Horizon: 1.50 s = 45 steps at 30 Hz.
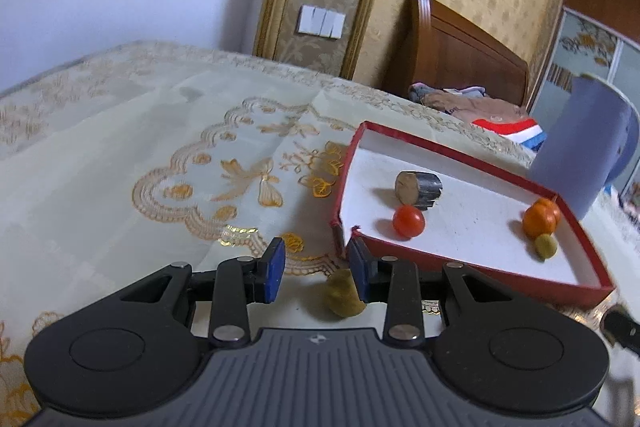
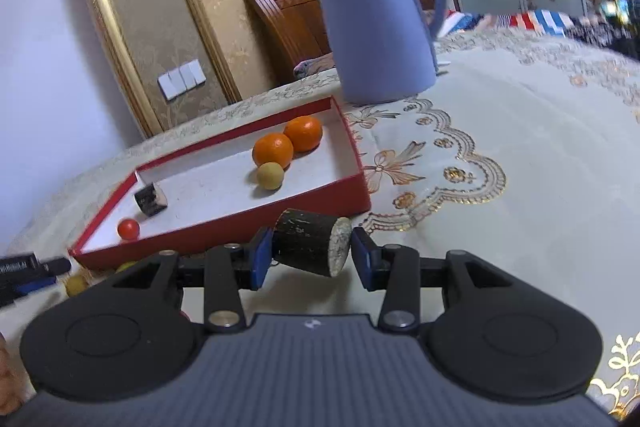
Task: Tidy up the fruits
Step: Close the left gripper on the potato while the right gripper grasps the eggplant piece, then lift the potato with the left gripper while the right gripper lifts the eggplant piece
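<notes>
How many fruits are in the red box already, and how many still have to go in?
Five pieces already sit in the red box: two oranges, a yellow-green fruit, a small red fruit and a dark cut piece. The open right tool straddles another dark piece. A yellowish fruit lies between the open left tool fingers.

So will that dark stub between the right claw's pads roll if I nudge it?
Probably: the stub looks cylindrical and lies on its side. Its taper suggests it would curve rather than roll straight. The right claw stands open around it, so nothing pins it yet.
</notes>
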Each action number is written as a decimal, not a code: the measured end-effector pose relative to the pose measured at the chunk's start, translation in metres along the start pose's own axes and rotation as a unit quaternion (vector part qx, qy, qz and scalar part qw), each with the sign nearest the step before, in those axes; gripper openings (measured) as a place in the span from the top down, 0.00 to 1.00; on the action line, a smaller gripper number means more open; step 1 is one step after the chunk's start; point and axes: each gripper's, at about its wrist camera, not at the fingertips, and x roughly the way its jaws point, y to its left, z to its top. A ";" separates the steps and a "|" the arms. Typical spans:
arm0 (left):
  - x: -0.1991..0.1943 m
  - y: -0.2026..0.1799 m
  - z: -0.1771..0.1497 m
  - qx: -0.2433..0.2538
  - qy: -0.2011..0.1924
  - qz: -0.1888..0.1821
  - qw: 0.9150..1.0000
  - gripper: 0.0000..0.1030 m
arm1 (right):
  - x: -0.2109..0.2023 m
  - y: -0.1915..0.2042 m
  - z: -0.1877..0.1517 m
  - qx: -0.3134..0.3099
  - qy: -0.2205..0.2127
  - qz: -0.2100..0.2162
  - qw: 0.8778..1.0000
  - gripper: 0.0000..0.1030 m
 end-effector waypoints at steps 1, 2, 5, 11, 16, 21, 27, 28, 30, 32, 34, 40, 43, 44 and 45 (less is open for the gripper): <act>0.002 0.003 0.001 -0.008 0.004 0.000 1.000 0.67 | 0.002 -0.003 0.000 0.008 0.007 0.002 1.000 0.61; 0.003 0.004 0.001 -0.012 0.007 0.001 1.000 0.67 | 0.005 -0.005 0.000 0.013 0.017 0.005 1.000 0.61; 0.003 0.003 0.000 -0.006 0.011 -0.007 1.000 0.67 | 0.009 -0.006 0.000 0.018 0.025 0.005 1.000 0.61; -0.003 -0.015 -0.006 0.046 -0.001 -0.021 0.999 0.67 | 0.009 -0.006 0.000 0.017 0.025 0.006 1.000 0.61; -0.003 -0.020 -0.009 0.066 0.008 -0.021 0.998 0.54 | 0.008 -0.006 0.000 0.014 0.022 0.007 1.000 0.61; -0.006 -0.020 -0.012 0.072 0.009 -0.027 0.997 0.54 | 0.010 -0.005 0.000 0.013 0.027 0.005 1.000 0.61; -0.007 -0.024 -0.014 0.081 0.017 -0.050 0.995 0.54 | 0.009 -0.005 0.000 0.012 0.028 0.006 1.000 0.61; -0.007 -0.026 -0.015 0.088 0.018 -0.056 0.994 0.54 | 0.009 -0.006 0.000 0.014 0.027 0.009 0.999 0.61; -0.012 -0.032 -0.018 0.106 0.007 -0.066 0.992 0.54 | 0.007 -0.011 0.001 0.026 0.027 0.020 0.999 0.61; -0.015 -0.039 -0.022 0.128 -0.006 -0.054 0.990 0.53 | 0.004 -0.017 0.001 0.042 0.024 0.027 0.998 0.61; -0.013 -0.044 -0.024 0.148 -0.008 -0.038 0.988 0.53 | 0.004 -0.019 0.001 0.046 0.024 0.032 0.998 0.61; -0.006 -0.048 -0.027 0.167 -0.002 -0.016 0.986 0.51 | 0.002 -0.022 0.001 0.054 0.023 0.041 0.997 0.61; -0.005 -0.048 -0.028 0.172 0.004 -0.021 0.985 0.51 | 0.003 -0.021 0.001 0.053 0.024 0.038 0.998 0.61; -0.005 -0.048 -0.029 0.174 0.006 -0.023 0.984 0.51 | 0.003 -0.020 0.001 0.051 0.025 0.038 0.998 0.61; -0.004 -0.049 -0.029 0.176 0.009 -0.024 0.984 0.51 | 0.004 -0.020 0.000 0.049 0.026 0.037 0.998 0.61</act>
